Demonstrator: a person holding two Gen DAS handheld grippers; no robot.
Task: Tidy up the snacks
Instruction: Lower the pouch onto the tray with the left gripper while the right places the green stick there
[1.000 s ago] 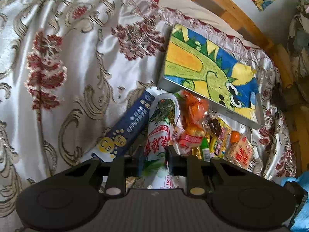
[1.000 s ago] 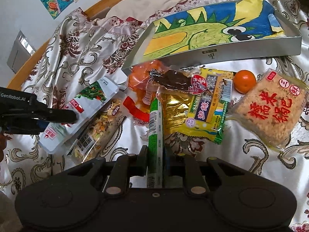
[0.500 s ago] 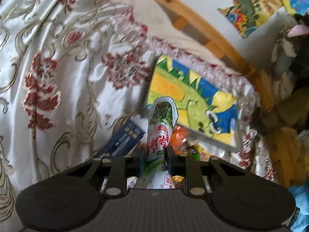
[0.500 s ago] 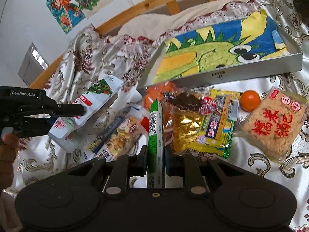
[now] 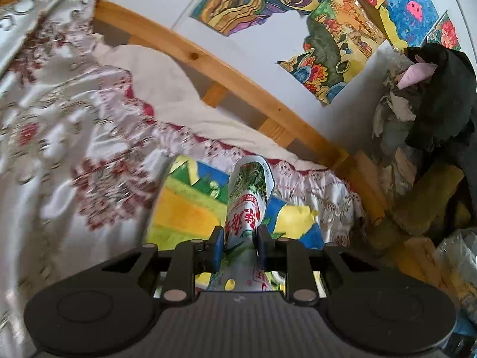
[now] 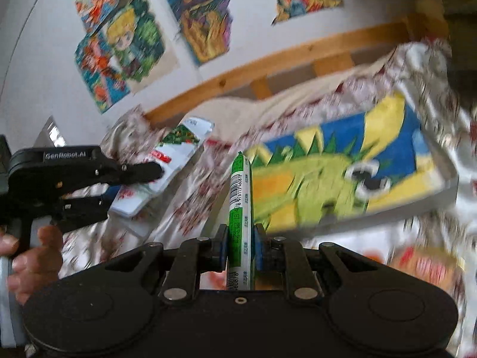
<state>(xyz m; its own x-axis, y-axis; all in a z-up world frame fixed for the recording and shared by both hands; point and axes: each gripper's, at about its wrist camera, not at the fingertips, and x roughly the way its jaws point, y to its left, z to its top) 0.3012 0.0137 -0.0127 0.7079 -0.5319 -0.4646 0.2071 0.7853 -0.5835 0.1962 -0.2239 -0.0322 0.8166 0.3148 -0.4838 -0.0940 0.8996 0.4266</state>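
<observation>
The right tongs point(image 6: 241, 246) grip a slim green-and-white stick pack point(image 6: 240, 197), held upright between the pads. The left tongs point(image 5: 240, 240) are clamped on a white snack pouch point(image 5: 249, 197) with red lettering and a green picture, lifted clear of the bed. Beyond both lies the dinosaur-painted tray point(image 6: 342, 179) on the patterned bedspread point(image 5: 74, 137). Farther back run the wooden bed rail point(image 5: 238, 89) and the wall drawings point(image 6: 196, 15).

Both tongs, left point(image 5: 240, 249) & right point(image 6: 241, 247), clamped tight (each gripping smth).
</observation>
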